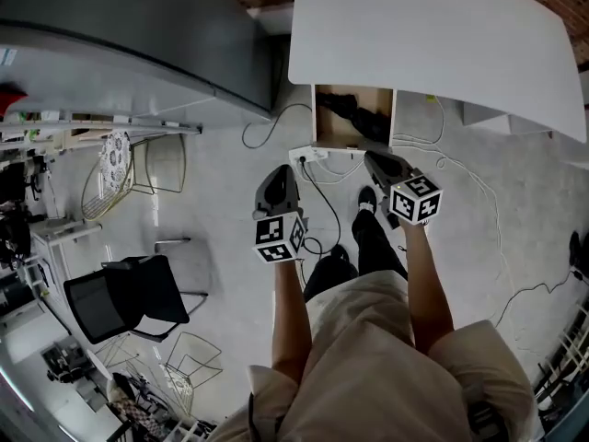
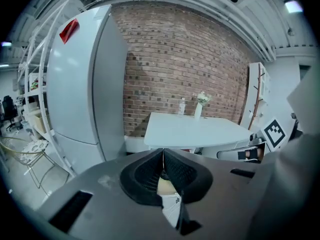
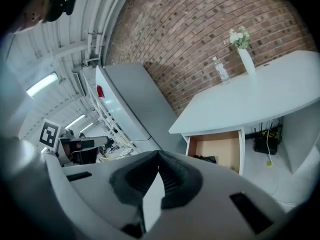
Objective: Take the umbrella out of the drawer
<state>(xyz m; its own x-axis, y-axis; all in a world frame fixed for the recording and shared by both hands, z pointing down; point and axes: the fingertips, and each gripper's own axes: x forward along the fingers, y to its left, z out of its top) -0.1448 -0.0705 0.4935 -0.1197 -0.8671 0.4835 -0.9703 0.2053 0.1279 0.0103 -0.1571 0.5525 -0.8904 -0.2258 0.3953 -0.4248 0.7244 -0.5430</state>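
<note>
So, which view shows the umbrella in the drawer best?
The head view: it looks down into the open drawer at the umbrella. The right gripper view shows only a dark sliver, the left gripper view nothing.

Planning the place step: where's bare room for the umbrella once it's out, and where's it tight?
Free: the white tabletop above the open drawer, bare up to the vase and bottle at the wall edge. Tight: the drawer around the umbrella; cables cross the floor in front of it.
</note>
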